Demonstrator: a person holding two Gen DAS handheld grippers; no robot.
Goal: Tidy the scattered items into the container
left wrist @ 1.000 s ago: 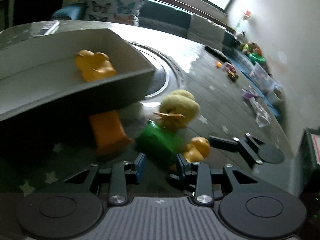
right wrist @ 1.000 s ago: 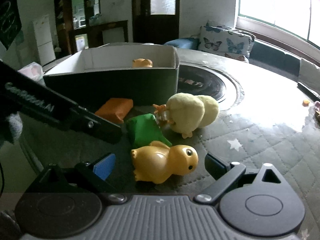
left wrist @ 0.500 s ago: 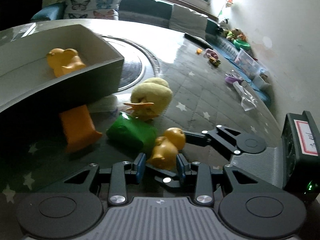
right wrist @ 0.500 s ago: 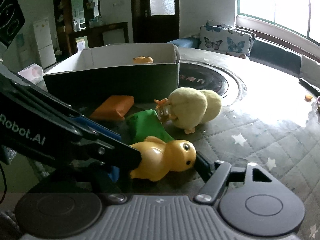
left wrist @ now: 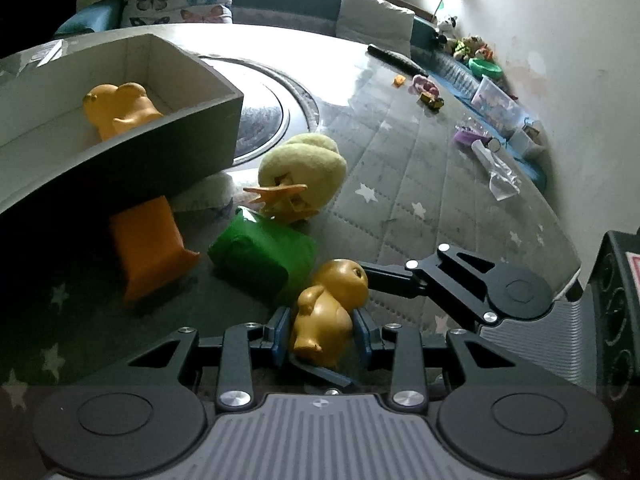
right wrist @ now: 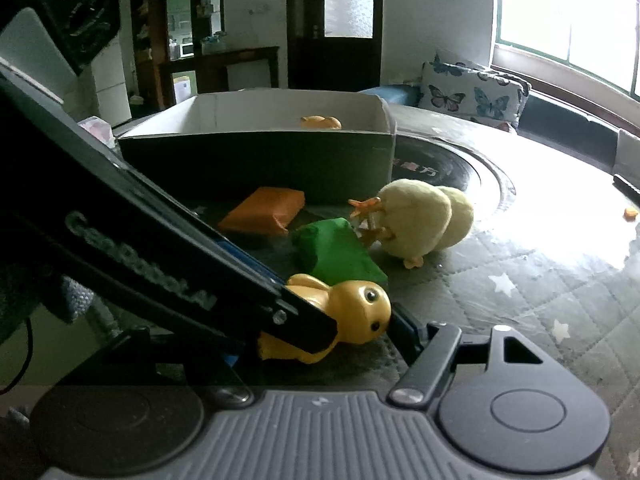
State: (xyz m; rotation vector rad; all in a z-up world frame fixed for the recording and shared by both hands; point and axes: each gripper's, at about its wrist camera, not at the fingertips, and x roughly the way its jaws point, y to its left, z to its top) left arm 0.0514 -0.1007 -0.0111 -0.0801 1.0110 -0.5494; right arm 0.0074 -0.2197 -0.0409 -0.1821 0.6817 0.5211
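- Left gripper (left wrist: 322,332), blue pads set on both flanks of the yellow duck (left wrist: 326,320), pinching its body low on the table.
- Right gripper (right wrist: 320,336) spread wide around the same duck, one finger tip at the head, no grip apparent.
- Probably hollow, light, smooth rubber or vinyl: slippery and springy, so best squeezed across the fat belly, not the round head.
- Just beyond, touching or nearly so: green block (left wrist: 262,256); then orange block (left wrist: 150,246) against the box wall, plush chick (left wrist: 302,178) lying tipped over.
- Open box (left wrist: 120,160) toward the table's far-left side, another duck (left wrist: 120,110) already inside.
- Near wall tall, so a lift over the rim looks needed; open quilted table to the right, crossed fingers crowding the exit.
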